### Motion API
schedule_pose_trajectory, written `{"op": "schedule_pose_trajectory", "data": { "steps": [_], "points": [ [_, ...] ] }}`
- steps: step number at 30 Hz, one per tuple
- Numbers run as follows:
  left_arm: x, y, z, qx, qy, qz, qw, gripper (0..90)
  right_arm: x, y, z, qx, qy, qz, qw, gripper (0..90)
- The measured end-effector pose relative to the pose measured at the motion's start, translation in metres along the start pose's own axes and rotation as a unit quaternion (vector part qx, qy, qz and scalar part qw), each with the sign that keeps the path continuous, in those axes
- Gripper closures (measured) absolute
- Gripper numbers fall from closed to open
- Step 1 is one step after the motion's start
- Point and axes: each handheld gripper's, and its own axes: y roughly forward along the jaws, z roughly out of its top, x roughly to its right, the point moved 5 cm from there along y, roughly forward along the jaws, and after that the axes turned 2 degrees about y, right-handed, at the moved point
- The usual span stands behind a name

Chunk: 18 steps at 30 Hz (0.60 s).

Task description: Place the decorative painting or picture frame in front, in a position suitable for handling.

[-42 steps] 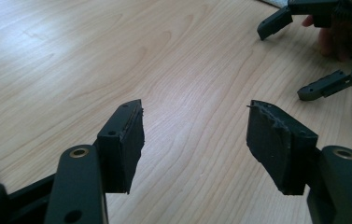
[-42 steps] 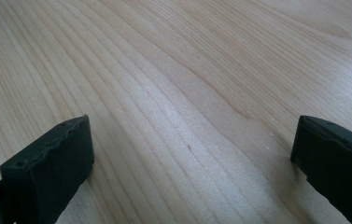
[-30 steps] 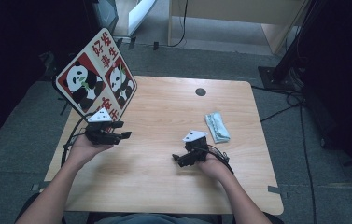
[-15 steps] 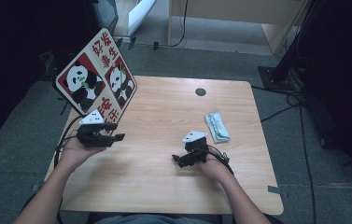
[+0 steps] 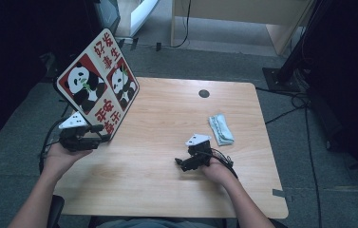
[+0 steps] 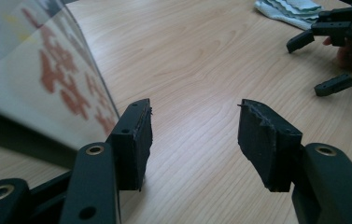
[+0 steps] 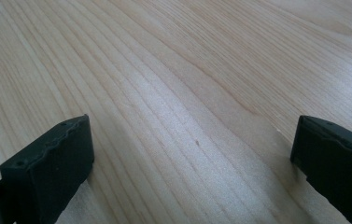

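My left gripper (image 5: pixel 99 137) has slid back toward the table's left edge, off to the near side of the panda board (image 5: pixel 98 90). Its jaws have just been closing a little, yet they stand apart with only bare wood between them; in the left gripper view the board's (image 6: pixel 47 84) lower edge sits just beside one jaw, not in the gap. So I judge the board is let go and leaning on its own at the table's left rim. My right gripper (image 5: pixel 182 163) rests right of the board, mid-table, jaws wide and empty. The folded cloth (image 5: pixel 221 129) lies beyond it, untouched, likely next.
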Motion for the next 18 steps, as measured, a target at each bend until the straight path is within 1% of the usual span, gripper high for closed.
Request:
{"op": "schedule_pose_trajectory", "data": {
  "steps": [1,2,5,6,11,12,15,18],
  "points": [
    [0.000,0.000,0.000,0.000,0.000,0.000,1.0000,45.2,0.000,0.000,0.000,0.000,0.000,0.000,1.0000,0.0],
    [-0.003,-0.005,-0.002,0.003,-0.007,0.006,1.0000,45.3,0.000,0.000,0.000,0.000,0.000,0.000,1.0000,0.0],
    [-0.007,-0.009,-0.004,0.004,-0.012,0.012,0.9999,45.7,0.000,0.000,0.000,0.000,0.000,0.000,1.0000,0.0],
    [-0.010,-0.013,-0.005,0.009,-0.019,0.015,0.9997,45.8,0.000,0.000,0.000,0.000,-0.001,0.000,1.0000,0.0],
    [-0.017,-0.019,-0.008,0.009,-0.028,0.023,0.9993,47.8,0.000,0.000,0.000,0.000,-0.001,-0.001,1.0000,0.0],
    [-0.019,-0.022,-0.008,0.008,-0.029,0.028,0.9991,48.0,0.000,0.000,0.000,0.001,-0.002,0.000,1.0000,0.0],
    [-0.023,-0.024,-0.009,0.013,-0.037,0.030,0.9988,49.2,0.000,0.000,0.000,0.001,-0.002,0.000,1.0000,0.0],
    [-0.027,-0.026,-0.008,0.009,-0.039,0.029,0.9988,50.7,0.000,0.000,0.000,0.001,-0.002,0.000,1.0000,0.0]
  ]
}}
